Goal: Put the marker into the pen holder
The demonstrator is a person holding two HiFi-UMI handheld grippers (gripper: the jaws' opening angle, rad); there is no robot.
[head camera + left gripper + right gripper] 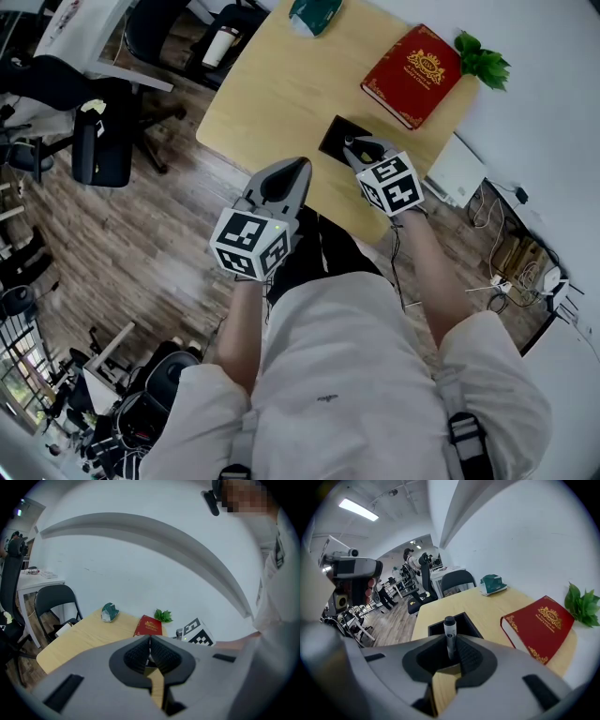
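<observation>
A grey marker with a black cap [449, 634] stands upright between the jaws of my right gripper [451, 644], which is shut on it. Just beyond its tip sits the black square pen holder [465, 621], open side up on the wooden table. In the head view the right gripper [355, 148] hovers over the near edge of the pen holder [334, 138]. My left gripper [292, 171] hangs off the table's near edge, left of the holder. Its jaws [150, 649] are shut with nothing in them.
A red book [413, 73] lies at the table's [281, 84] far right, with a green plant sprig [484, 62] beside it. A teal object [315, 13] sits at the far edge. Office chairs [103, 141] stand on the wooden floor to the left; a white box and cables [457, 172] lie to the right.
</observation>
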